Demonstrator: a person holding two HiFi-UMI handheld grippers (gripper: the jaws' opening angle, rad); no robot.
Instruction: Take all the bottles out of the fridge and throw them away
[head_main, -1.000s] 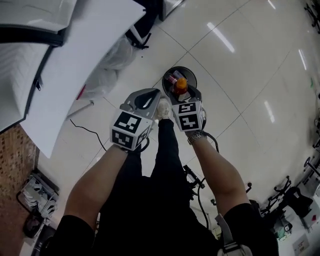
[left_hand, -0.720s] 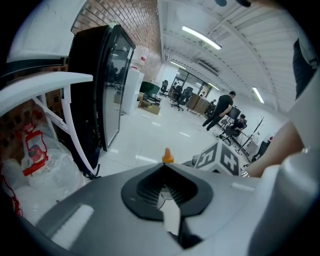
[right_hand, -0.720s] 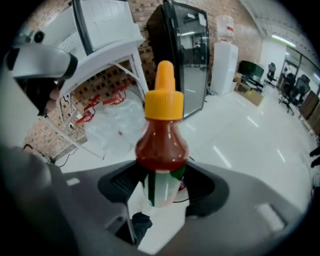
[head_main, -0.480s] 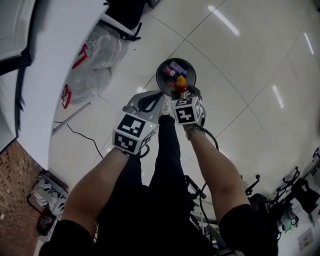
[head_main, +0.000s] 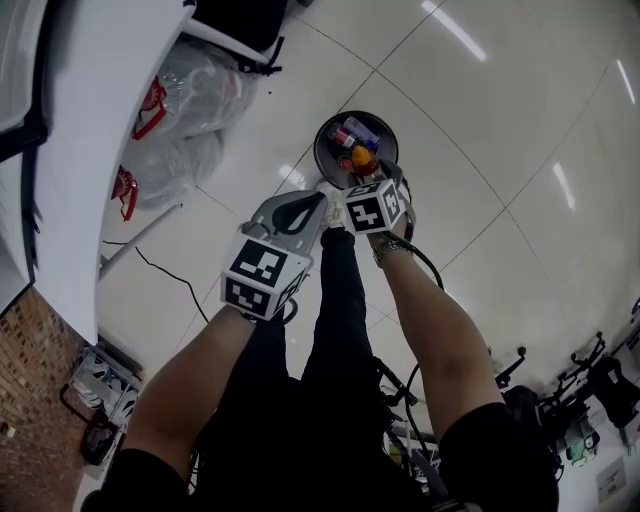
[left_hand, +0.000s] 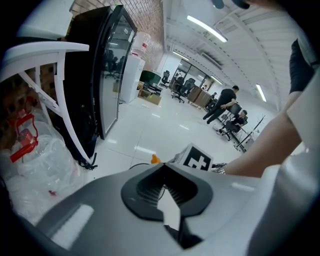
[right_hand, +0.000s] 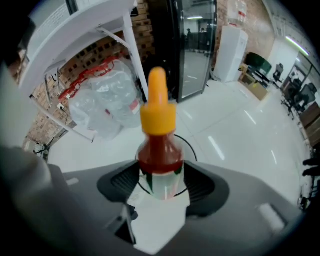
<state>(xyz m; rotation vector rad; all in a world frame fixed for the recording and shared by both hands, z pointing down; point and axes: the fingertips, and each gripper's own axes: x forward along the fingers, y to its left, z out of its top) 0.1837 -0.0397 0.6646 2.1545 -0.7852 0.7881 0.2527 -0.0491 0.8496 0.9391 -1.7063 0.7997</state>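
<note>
Upper centre of the head view: you've brought the right gripper (right_hand: 161, 186) down, so it now hangs over the bin (head_main: 322, 135), clamped on the bottle (right_hand: 159, 150), which looks ready to drop; left gripper (left_hand: 162, 166) sits closed and empty beside it.

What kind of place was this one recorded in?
Probably an open-plan office or lab: office chairs at the back, long ceiling strip lights, a glossy tiled floor, and a black glass-door fridge standing to one side.
</note>
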